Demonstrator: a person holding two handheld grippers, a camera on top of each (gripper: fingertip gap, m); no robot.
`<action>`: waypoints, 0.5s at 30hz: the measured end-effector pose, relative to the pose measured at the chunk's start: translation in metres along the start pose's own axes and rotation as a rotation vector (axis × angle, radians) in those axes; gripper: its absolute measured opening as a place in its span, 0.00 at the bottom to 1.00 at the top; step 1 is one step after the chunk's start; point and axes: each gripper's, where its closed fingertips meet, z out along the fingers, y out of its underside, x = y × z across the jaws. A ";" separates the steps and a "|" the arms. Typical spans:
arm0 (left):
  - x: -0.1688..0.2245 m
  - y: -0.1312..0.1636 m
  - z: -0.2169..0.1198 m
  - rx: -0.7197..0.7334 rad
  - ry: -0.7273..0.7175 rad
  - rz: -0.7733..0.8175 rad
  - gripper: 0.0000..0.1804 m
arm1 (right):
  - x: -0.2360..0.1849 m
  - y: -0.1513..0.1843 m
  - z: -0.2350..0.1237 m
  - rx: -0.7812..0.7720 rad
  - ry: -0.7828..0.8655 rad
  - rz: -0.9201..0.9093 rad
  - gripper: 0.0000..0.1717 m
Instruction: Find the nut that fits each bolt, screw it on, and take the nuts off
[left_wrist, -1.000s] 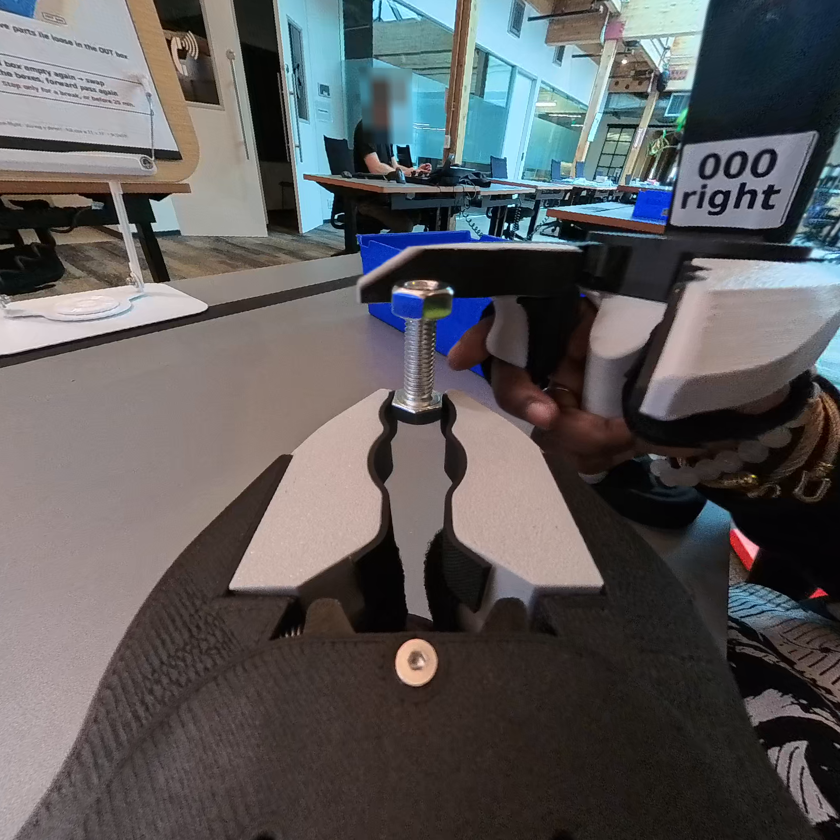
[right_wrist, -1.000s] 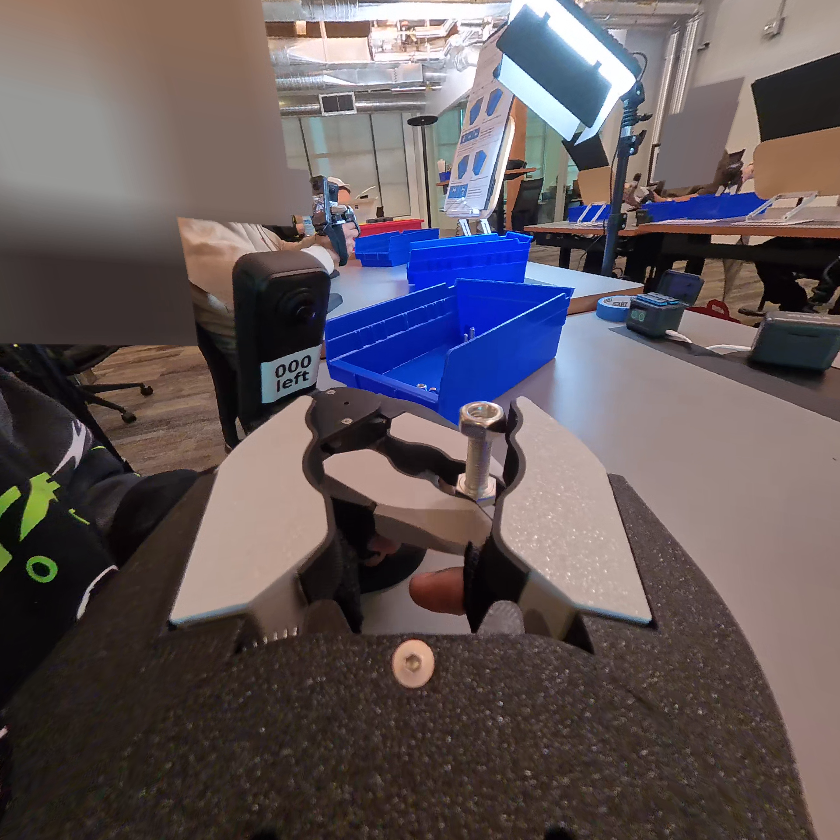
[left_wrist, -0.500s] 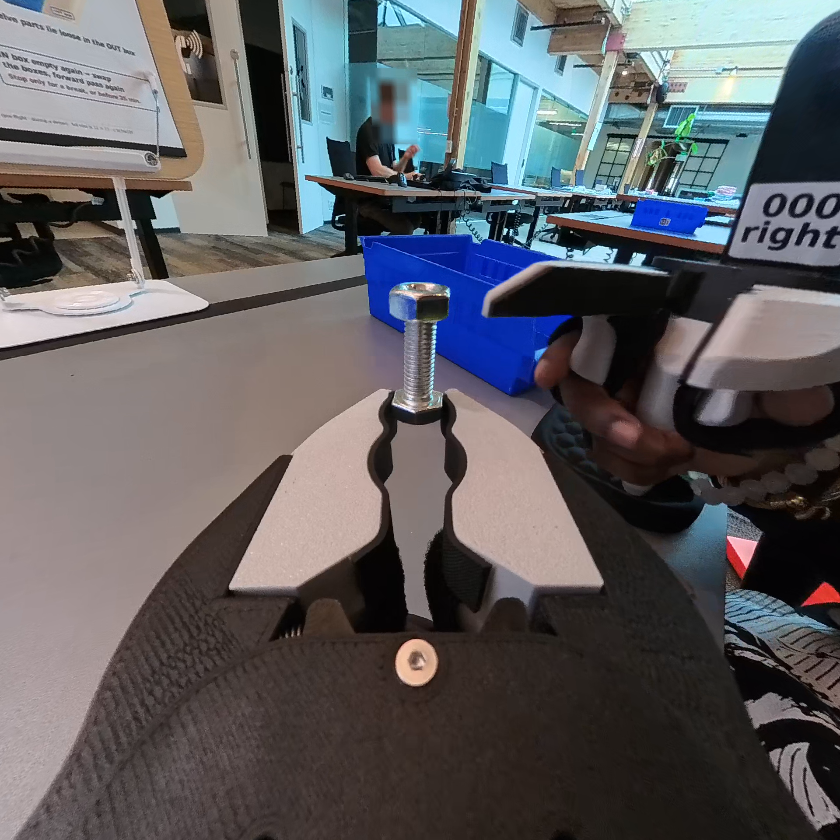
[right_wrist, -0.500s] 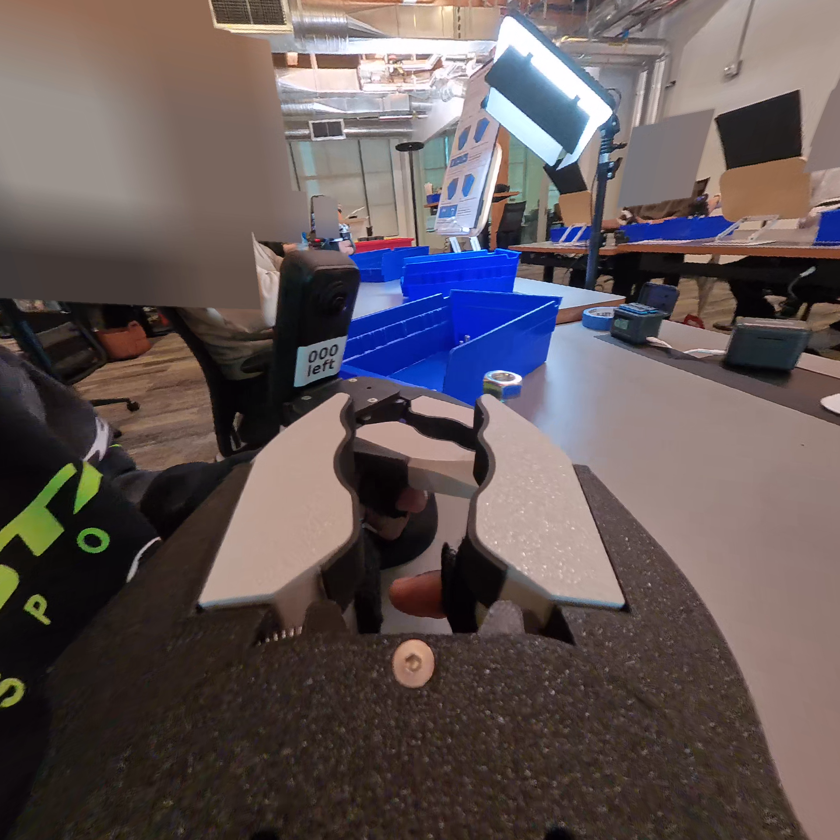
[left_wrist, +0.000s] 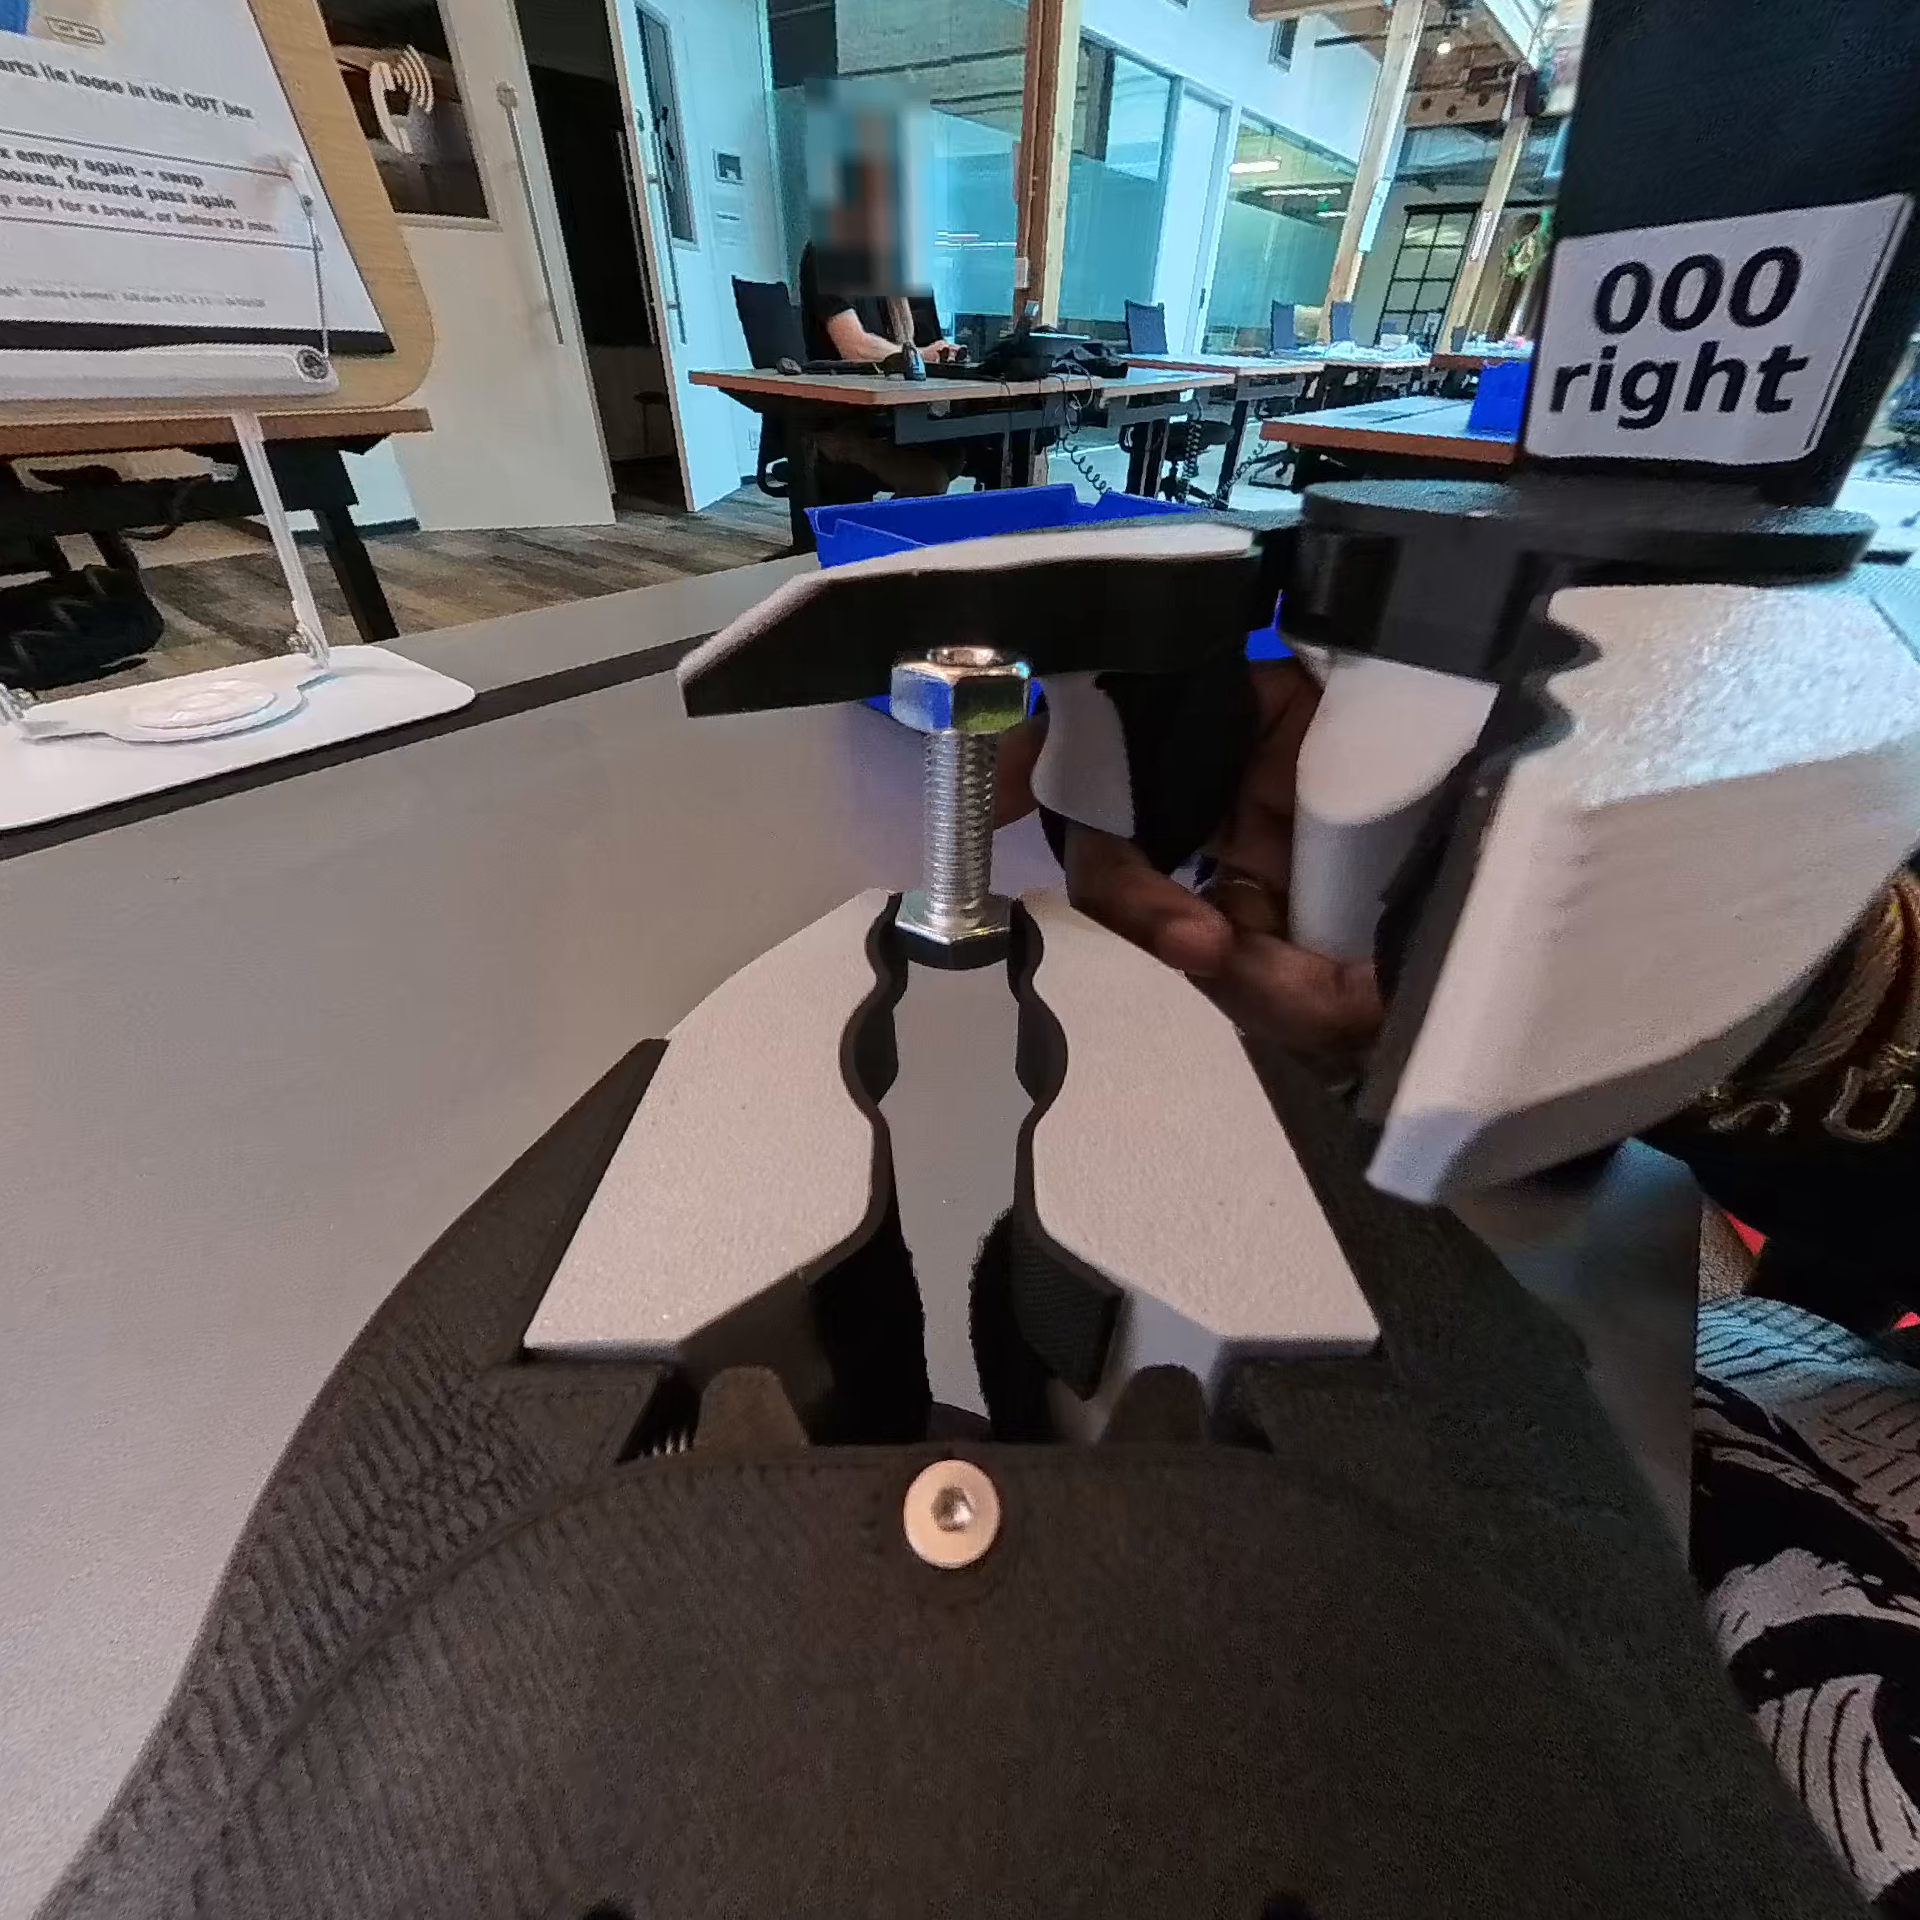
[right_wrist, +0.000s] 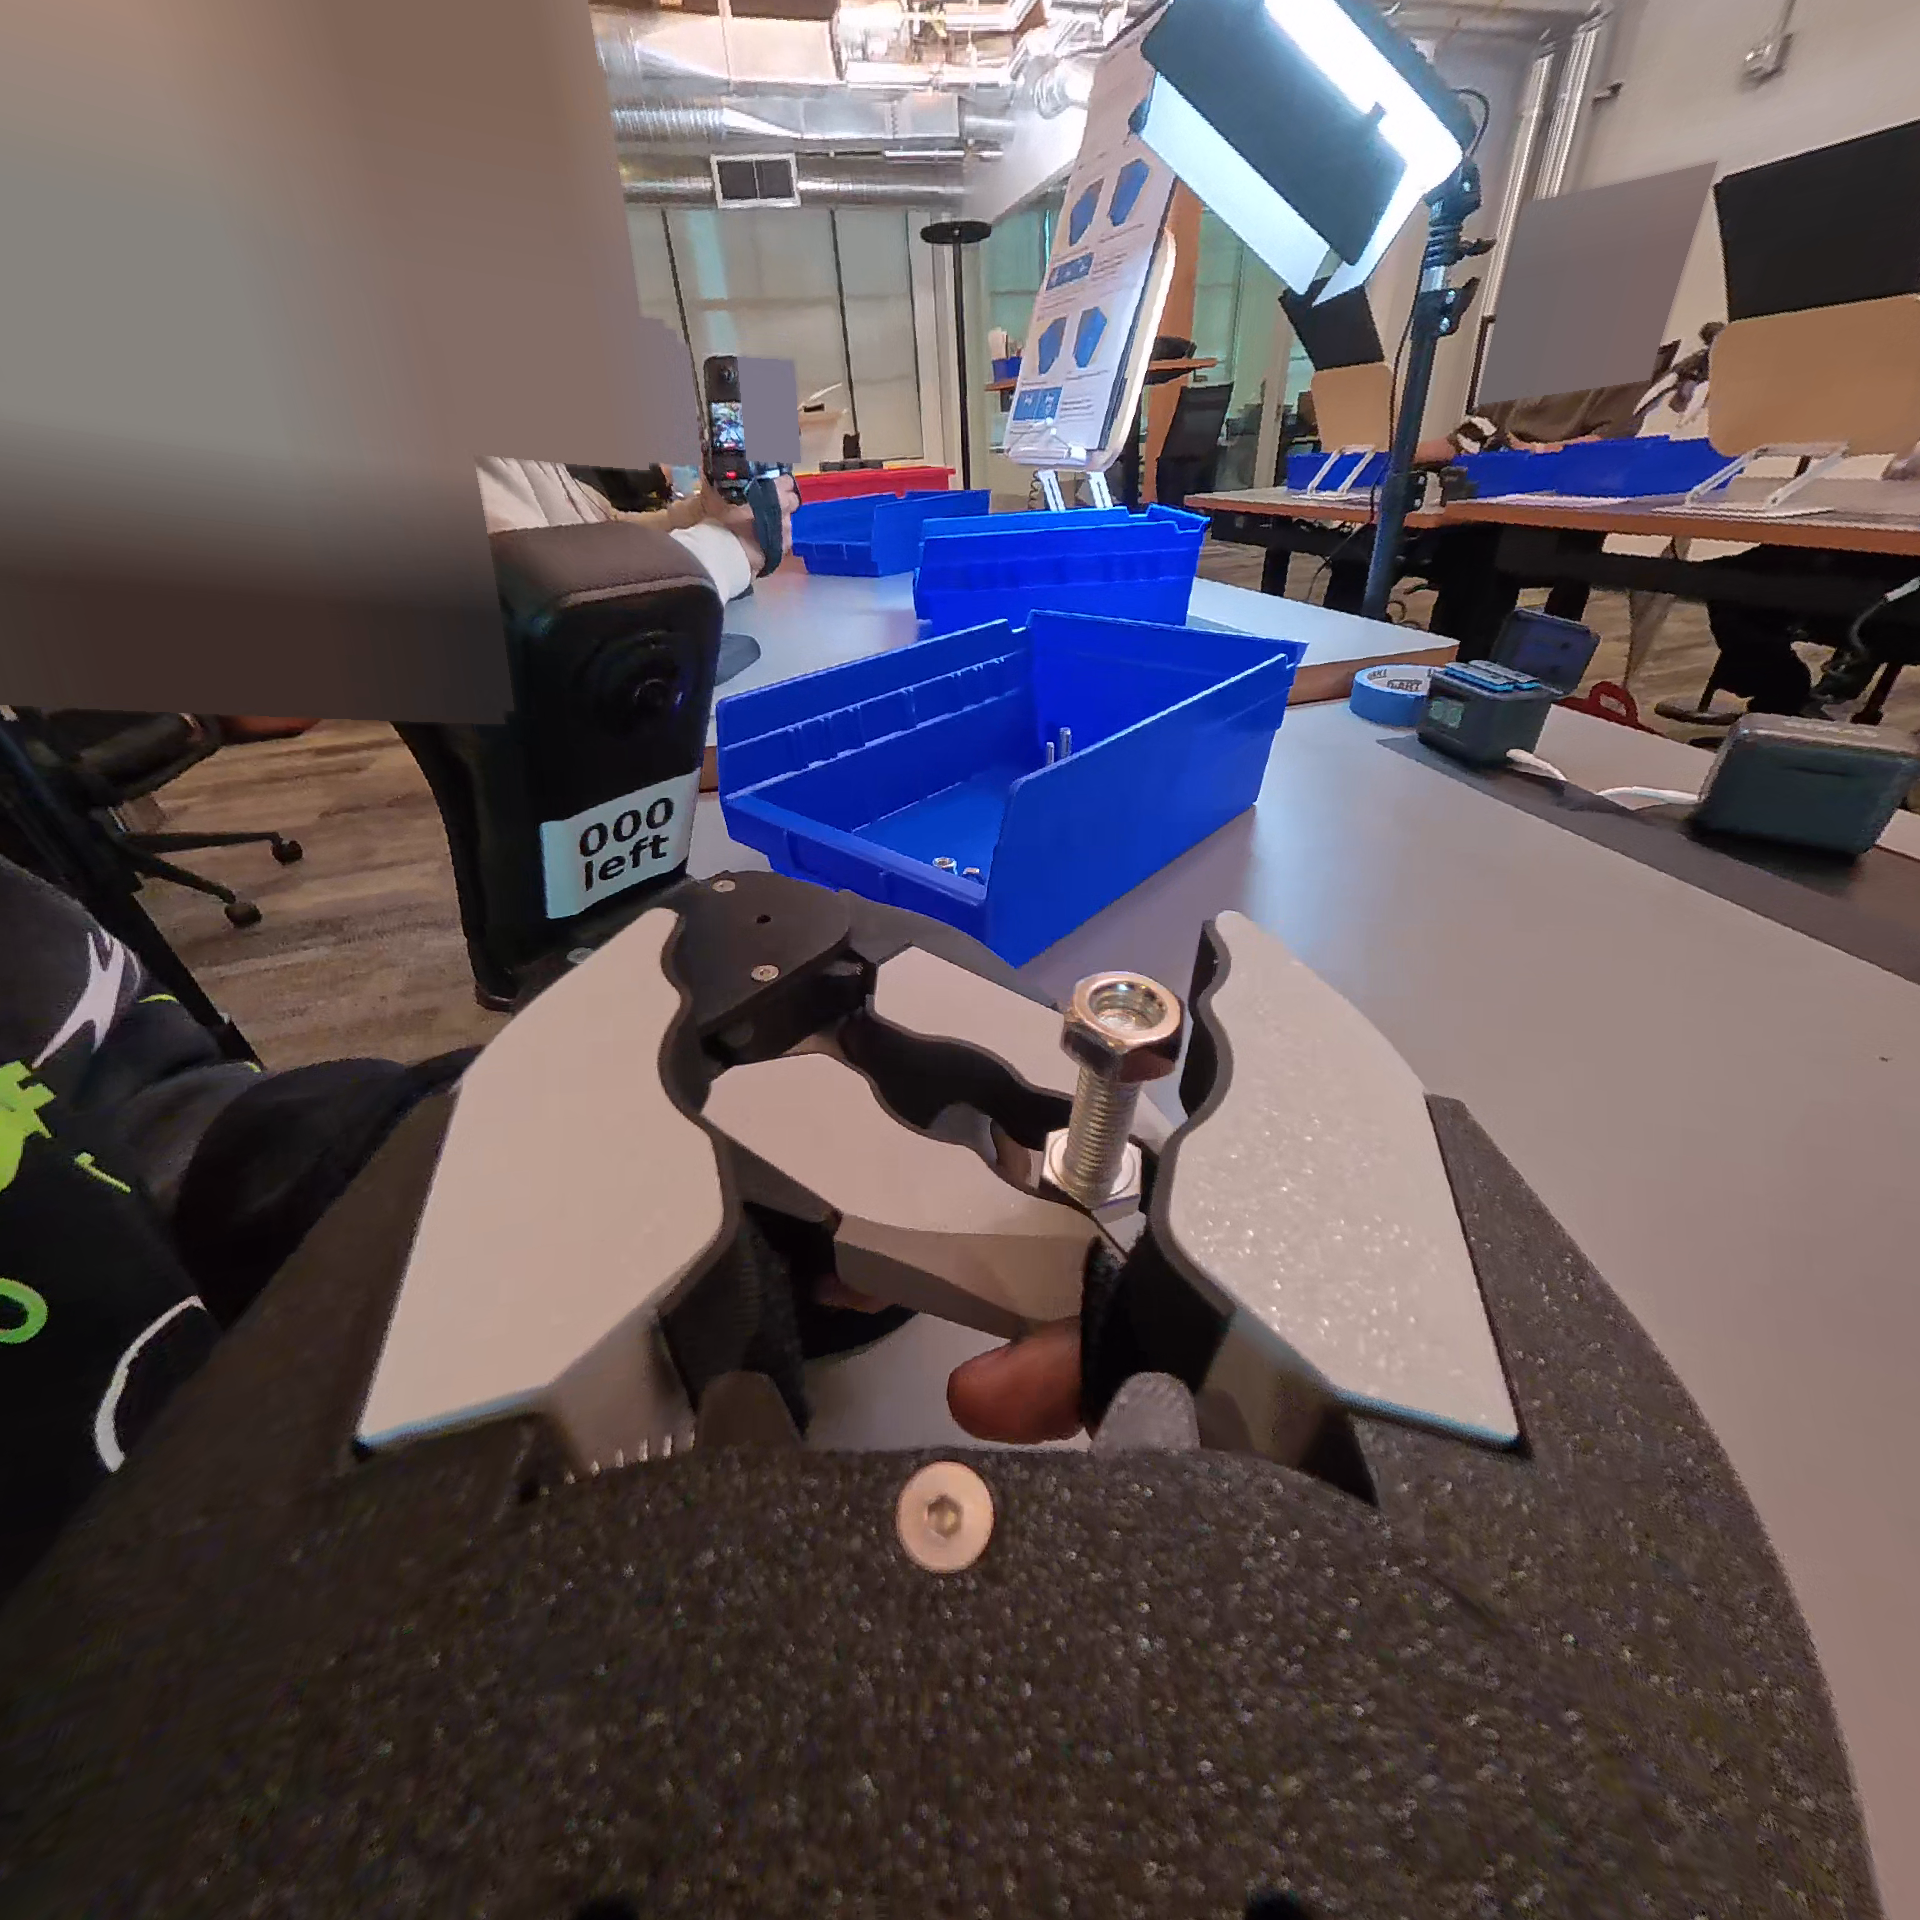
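My left gripper (left_wrist: 951, 930) is shut on the hex head of a silver bolt (left_wrist: 961, 810) and holds it upright above the grey table (left_wrist: 416, 987). A silver nut (left_wrist: 961, 698) sits at the top of the bolt's thread. My right gripper (right_wrist: 935, 966) is open wide around that nut (right_wrist: 1124, 1023). The nut stands close beside its right finger (right_wrist: 1309, 1122). Its left finger (right_wrist: 561, 1143) is far from the nut. The left wrist view shows the right gripper (left_wrist: 1299, 748) reaching in from the right, one finger just behind the nut. The left gripper (right_wrist: 1091, 1190) and the bolt (right_wrist: 1107, 1117) show between my right fingers.
An open blue bin (right_wrist: 1143, 800) with a few small bolts and nuts stands on the table just beyond the grippers. More blue bins (right_wrist: 1060, 566), a blue tape roll (right_wrist: 1392, 691) and dark cases (right_wrist: 1808, 779) lie farther off. A white sign stand (left_wrist: 208, 707) is at the far left.
My right gripper drew back from the nut and narrowed. It has come back around the nut and stands wider open. My left gripper kept still with the bolt.
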 end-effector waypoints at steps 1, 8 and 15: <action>0.000 0.000 0.000 -0.002 -0.001 0.001 0.10 | -0.001 0.001 0.000 -0.003 0.001 -0.008 0.52; -0.004 -0.001 -0.001 0.012 -0.002 -0.037 0.10 | -0.003 0.000 -0.011 0.018 0.046 -0.024 0.51; -0.005 -0.002 -0.001 0.017 -0.002 -0.051 0.10 | -0.014 -0.001 -0.031 0.054 0.067 -0.035 0.37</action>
